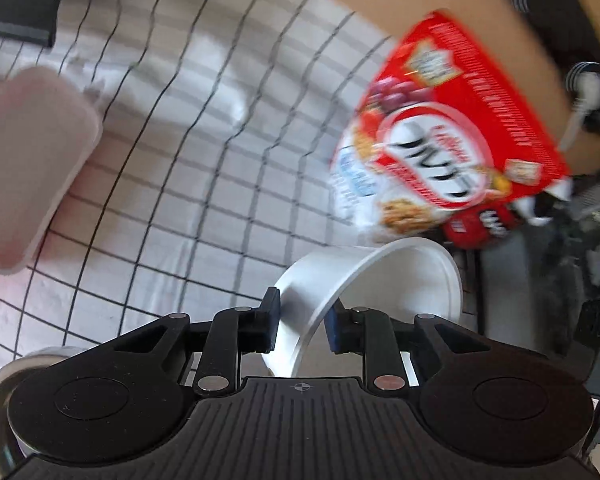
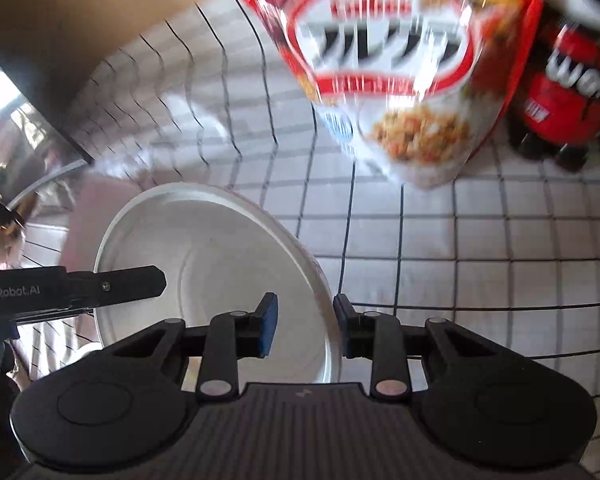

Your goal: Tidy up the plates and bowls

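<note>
A white bowl is pinched by its rim in the nearly closed jaws of the left gripper, tipped with its mouth facing right, clear of the checked tabletop. A white plate is clamped at its near edge by the right gripper, jaws almost shut. Free cloth lies ahead; the cereal bag and cola bottle crowd the far side.

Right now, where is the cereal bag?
The cereal bag stands on the checked cloth, upper right in the left wrist view, beside the cola bottle.
</note>
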Action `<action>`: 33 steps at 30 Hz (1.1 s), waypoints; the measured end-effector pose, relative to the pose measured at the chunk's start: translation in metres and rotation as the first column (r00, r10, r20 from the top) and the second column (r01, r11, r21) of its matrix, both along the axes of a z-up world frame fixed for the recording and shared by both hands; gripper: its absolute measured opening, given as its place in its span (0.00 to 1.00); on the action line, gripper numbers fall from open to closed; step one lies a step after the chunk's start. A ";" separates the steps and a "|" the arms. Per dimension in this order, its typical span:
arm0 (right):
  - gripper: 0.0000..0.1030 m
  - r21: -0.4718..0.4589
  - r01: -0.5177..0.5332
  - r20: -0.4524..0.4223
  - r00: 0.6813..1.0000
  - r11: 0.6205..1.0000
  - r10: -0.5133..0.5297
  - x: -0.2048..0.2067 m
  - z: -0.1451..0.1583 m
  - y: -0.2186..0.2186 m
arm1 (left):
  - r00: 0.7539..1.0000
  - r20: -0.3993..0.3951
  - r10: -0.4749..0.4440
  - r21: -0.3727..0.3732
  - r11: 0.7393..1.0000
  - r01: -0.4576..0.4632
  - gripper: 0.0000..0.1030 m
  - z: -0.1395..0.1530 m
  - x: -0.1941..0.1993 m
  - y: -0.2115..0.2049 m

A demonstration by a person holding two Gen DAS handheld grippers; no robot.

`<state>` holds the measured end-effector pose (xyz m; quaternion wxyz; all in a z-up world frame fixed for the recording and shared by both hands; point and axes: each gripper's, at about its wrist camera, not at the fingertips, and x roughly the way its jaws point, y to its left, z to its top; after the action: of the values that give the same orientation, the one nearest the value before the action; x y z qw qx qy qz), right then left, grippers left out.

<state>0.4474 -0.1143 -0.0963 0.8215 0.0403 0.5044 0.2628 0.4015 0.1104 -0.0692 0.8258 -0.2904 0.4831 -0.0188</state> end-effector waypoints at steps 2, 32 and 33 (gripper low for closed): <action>0.29 0.000 0.005 0.048 0.999 1.000 -0.005 -0.014 0.020 -0.007 | 0.999 0.037 -0.025 0.008 1.000 0.025 0.25 0.020 -0.010 -0.006; 0.30 -0.125 0.078 0.055 0.996 0.989 -0.071 -0.123 0.012 -0.063 | 0.953 -0.114 -0.280 -0.065 0.960 0.274 0.24 -0.006 -0.092 -0.048; 0.30 -0.125 0.082 0.054 0.996 0.989 -0.076 -0.123 0.012 -0.062 | 0.953 -0.116 -0.279 -0.064 0.960 0.273 0.24 -0.006 -0.093 -0.048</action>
<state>0.3240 -0.1767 -0.0847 0.8444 0.0013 0.4976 0.1984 0.3090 0.0625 -0.0752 0.7765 -0.2403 0.5685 -0.1274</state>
